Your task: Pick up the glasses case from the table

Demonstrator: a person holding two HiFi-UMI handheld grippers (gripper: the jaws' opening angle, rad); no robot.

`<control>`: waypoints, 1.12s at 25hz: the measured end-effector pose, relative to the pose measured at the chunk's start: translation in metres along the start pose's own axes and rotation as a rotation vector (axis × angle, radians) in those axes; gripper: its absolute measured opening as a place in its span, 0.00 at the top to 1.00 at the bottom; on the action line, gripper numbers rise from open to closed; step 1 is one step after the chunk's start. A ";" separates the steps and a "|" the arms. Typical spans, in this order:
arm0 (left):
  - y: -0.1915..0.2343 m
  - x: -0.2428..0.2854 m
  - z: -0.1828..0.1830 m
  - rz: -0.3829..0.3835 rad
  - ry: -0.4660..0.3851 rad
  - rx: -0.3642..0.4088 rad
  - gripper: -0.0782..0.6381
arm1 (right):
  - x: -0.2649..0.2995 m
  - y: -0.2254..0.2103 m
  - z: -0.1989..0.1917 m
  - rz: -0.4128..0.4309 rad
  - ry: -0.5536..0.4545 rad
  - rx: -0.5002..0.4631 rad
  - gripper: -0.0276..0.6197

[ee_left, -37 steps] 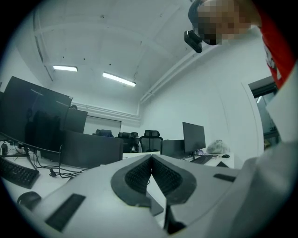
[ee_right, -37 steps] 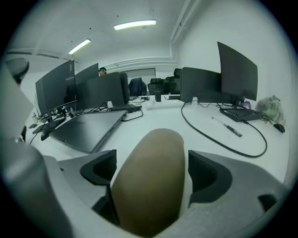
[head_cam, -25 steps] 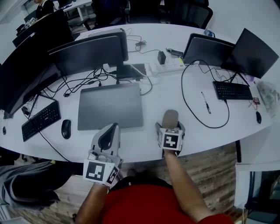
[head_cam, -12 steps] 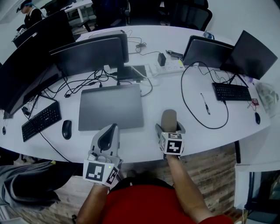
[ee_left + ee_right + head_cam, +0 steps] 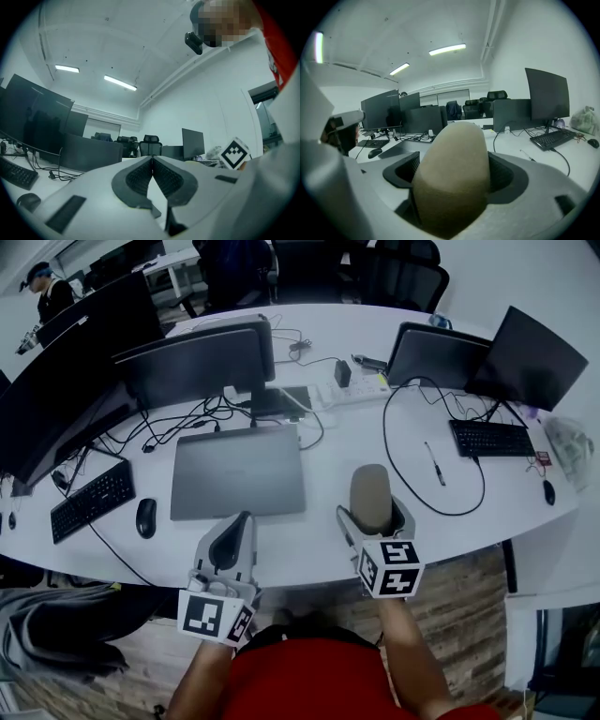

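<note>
While hand-held gripper (image 5: 373,515) clamps, glasses case (image 5: 369,486) protrudes.

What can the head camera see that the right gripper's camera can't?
Only the head view shows the person's red top, the wooden floor and the marker cube on the right gripper. Only the right gripper view shows the ceiling lights. Both show the tan glasses case clamped between that gripper's jaws, the white table and the black keyboard at the right.
</note>
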State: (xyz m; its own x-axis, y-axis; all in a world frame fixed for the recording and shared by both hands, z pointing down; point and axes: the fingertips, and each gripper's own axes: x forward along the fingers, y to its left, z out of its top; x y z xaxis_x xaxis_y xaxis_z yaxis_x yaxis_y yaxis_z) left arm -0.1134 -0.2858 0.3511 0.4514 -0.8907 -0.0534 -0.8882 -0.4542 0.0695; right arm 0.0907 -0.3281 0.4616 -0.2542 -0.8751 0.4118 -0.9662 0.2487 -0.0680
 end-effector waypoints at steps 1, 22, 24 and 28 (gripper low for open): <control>-0.002 -0.002 0.002 0.001 -0.004 0.000 0.88 | -0.008 0.003 0.007 0.009 -0.018 -0.010 0.29; -0.036 -0.031 0.034 -0.010 -0.065 0.022 0.88 | -0.096 0.043 0.050 0.129 -0.179 -0.031 0.29; -0.038 -0.032 0.036 -0.011 -0.067 0.025 0.88 | -0.097 0.044 0.051 0.134 -0.182 -0.027 0.29; -0.038 -0.033 0.037 -0.010 -0.069 0.027 0.88 | -0.097 0.044 0.051 0.137 -0.185 -0.021 0.30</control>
State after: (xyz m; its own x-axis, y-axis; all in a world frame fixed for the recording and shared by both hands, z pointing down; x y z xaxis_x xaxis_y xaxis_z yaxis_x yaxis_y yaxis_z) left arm -0.0972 -0.2384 0.3137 0.4543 -0.8824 -0.1223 -0.8859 -0.4619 0.0420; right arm 0.0707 -0.2532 0.3728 -0.3885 -0.8932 0.2265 -0.9214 0.3773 -0.0926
